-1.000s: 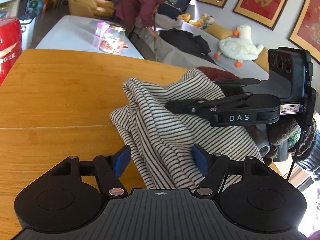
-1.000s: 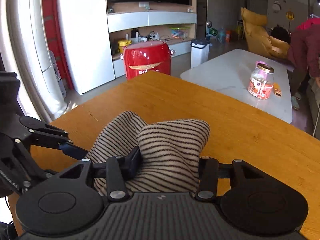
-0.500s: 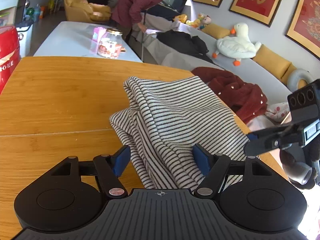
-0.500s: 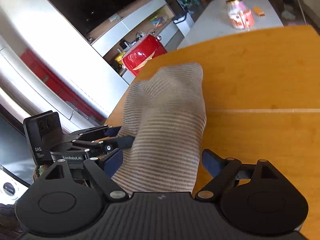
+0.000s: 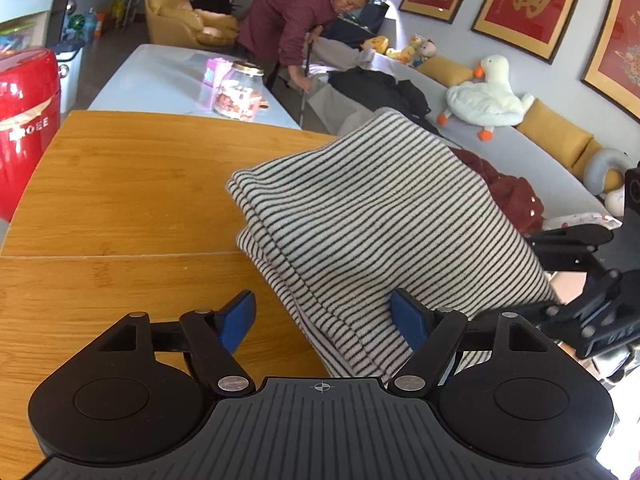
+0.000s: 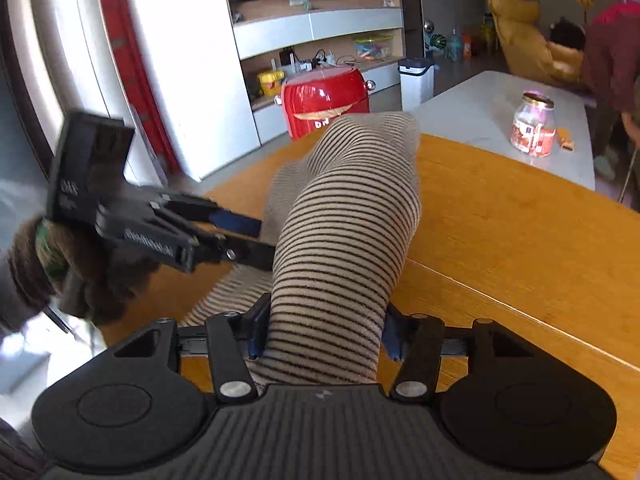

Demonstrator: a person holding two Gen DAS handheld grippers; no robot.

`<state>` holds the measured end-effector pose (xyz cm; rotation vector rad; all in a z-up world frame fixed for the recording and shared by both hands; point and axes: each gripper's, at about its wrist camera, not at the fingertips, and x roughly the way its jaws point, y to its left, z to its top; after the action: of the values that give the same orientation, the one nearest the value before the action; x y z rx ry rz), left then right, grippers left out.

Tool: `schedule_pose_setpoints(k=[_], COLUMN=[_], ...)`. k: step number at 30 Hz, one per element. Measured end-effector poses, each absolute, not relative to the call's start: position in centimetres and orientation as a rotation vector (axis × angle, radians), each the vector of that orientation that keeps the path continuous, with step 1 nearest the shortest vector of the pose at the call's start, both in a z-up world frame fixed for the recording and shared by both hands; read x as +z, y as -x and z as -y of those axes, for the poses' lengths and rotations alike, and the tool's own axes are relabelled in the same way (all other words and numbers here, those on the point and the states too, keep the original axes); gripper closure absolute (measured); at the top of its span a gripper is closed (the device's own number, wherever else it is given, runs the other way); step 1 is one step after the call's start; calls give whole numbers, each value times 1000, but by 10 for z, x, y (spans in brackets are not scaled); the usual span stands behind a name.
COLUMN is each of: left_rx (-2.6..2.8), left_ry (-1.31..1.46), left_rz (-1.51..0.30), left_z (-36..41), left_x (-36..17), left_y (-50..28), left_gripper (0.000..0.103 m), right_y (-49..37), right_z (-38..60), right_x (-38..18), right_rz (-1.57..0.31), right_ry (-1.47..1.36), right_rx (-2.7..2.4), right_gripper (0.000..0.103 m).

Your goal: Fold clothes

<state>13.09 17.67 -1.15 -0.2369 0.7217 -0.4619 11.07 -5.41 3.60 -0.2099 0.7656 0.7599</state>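
Observation:
A folded black-and-white striped garment (image 5: 376,232) lies on the wooden table (image 5: 120,184). My left gripper (image 5: 324,320) is open, its blue pads either side of the garment's near edge. In the right wrist view the same garment (image 6: 352,240) rises in a thick bundle between my right gripper's (image 6: 324,336) pads, which are shut on it. The left gripper (image 6: 168,228) shows there at the left, its fingers reaching into the cloth. The right gripper (image 5: 592,280) shows at the right edge of the left wrist view.
A red appliance (image 6: 324,104) stands beyond the table's far edge. A white table (image 5: 172,80) holds a glass jar (image 5: 240,92). A person (image 5: 300,20) bends by a grey sofa (image 5: 520,152) with dark clothes and a plush duck (image 5: 484,96).
My right gripper has closed on the garment and gathered it into a raised bundle. The garment's fold has shifted right in the left wrist view. My left gripper stays open.

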Motion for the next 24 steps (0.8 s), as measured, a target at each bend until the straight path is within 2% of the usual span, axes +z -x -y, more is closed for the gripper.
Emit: schedule_pose_setpoints(k=[7,8,12,14,16,18,19,20,24], left_rx=[-498,-511,-528,-538,-543,-550,-554,-559,-543], left_ry=[291,304,329,348,339,342,346,352,367], left_rz=[-784,-794,-815,-823,-819,-818,-817,-816,-792], left_z=[-167,-164,-152,-147,-145,-147,-149,-152,-166], left_x=[-7,-9,-19,-23,-25,-26,-27,-28,-31], left_y=[-124,-125,-132,-137,-137,-137,-137,-137,-145], left_gripper=[24,25,23,22,22,24,25,26,27], right_y=[-121,-124,-145,-161,-169,-172,-173,-176,-194], right_z=[60,64,97,120,133,132,130,127,106], right_x=[31,32,34,32,23,16,13,12,13], right_rz=[-786,-793,-809,-836,-876,-915,-929,-944,-962], right_ry=[144,124,-40,-182,-263,-265,-269,-276,-243], right_rx=[753,753,704,671,674,693,710,728,760], right_gripper=[48,46,27,24,25,39,39,44,47])
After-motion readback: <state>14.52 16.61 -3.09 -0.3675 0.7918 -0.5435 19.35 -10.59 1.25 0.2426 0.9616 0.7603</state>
